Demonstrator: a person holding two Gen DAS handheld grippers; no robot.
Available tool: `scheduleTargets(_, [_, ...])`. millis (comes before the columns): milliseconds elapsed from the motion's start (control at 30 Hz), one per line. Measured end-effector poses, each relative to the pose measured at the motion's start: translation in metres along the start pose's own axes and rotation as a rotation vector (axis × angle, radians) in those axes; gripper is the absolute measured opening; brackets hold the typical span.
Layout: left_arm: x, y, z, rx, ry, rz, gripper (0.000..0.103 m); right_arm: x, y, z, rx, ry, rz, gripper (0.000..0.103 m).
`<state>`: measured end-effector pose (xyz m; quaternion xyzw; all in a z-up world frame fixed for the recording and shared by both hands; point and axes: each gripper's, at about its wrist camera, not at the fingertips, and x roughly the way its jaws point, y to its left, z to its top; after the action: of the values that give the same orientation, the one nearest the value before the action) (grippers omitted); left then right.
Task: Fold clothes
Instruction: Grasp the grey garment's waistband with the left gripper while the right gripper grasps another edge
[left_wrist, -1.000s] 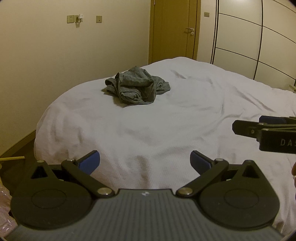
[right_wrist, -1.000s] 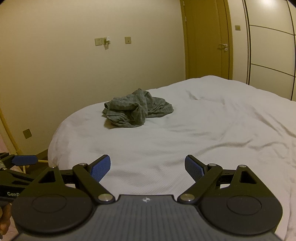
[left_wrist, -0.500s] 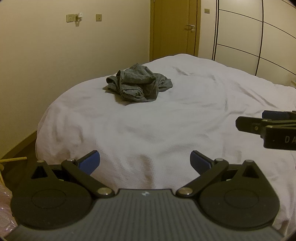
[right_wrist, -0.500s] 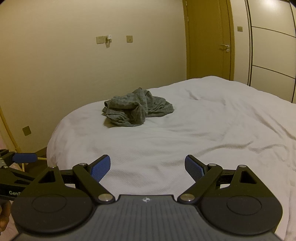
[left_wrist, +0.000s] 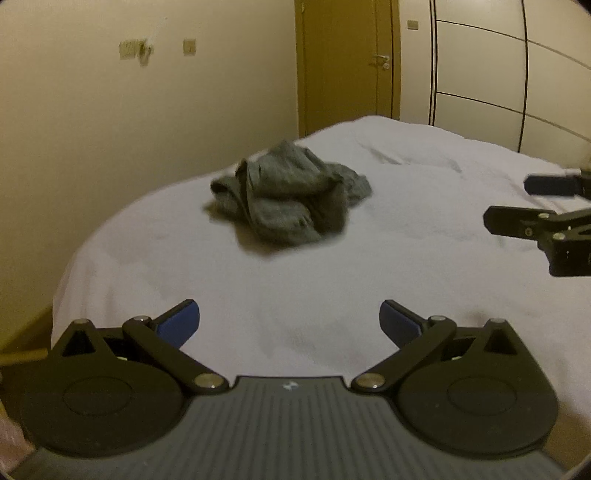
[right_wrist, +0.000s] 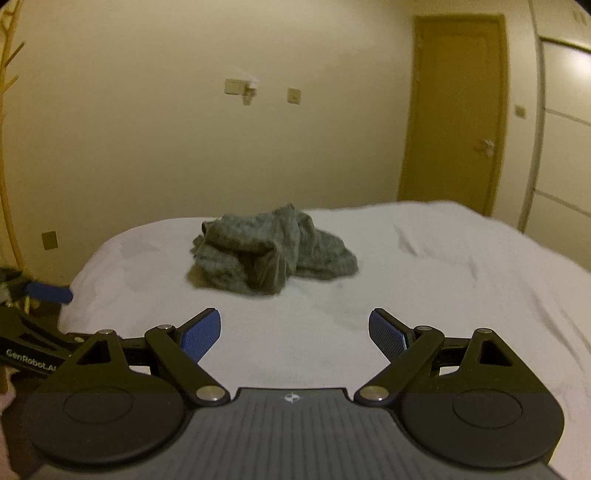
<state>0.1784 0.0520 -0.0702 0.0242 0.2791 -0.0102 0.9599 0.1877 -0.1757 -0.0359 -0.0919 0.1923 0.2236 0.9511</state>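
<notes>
Both hand-held grippers closer to grey garment (left_wrist: 291, 195) on bed (left_wrist: 406, 266); left hand-held gripper (left_wrist: 290, 325) and right hand-held gripper (right_wrist: 294, 334) jaws apart, empty; crumpled heap looks soft, light, limp; pinch outer edge

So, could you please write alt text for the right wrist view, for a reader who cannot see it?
A crumpled grey garment lies on a white bed, ahead of the open, empty right gripper. The left gripper shows at the left edge, and a closed door stands behind.
</notes>
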Motion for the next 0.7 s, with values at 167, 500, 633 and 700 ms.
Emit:
scheduleTargets(167, [0.063, 0.013, 0.023, 0.067, -0.036, 0.027, 0.098, 0.091, 0.006, 0.011, -0.188, 0.002, 0.063, 0.072])
scheduleTargets(500, [0.119, 0.029, 0.052, 0.152, 0.039, -0.014, 0.090, 0.202, 0.043, 0.040, -0.407, 0.071, 0.130, 0.070])
scheduleTargets(633, [0.136, 0.026, 0.062, 0.194, 0.031, -0.044, 0.086, 0.229, 0.046, 0.047, -0.438, 0.094, 0.123, 0.059])
scheduleTargets(700, [0.147, 0.028, 0.068, 0.180, 0.034, -0.068, 0.079, 0.239, 0.045, 0.047, -0.449, 0.112, 0.139, 0.038])
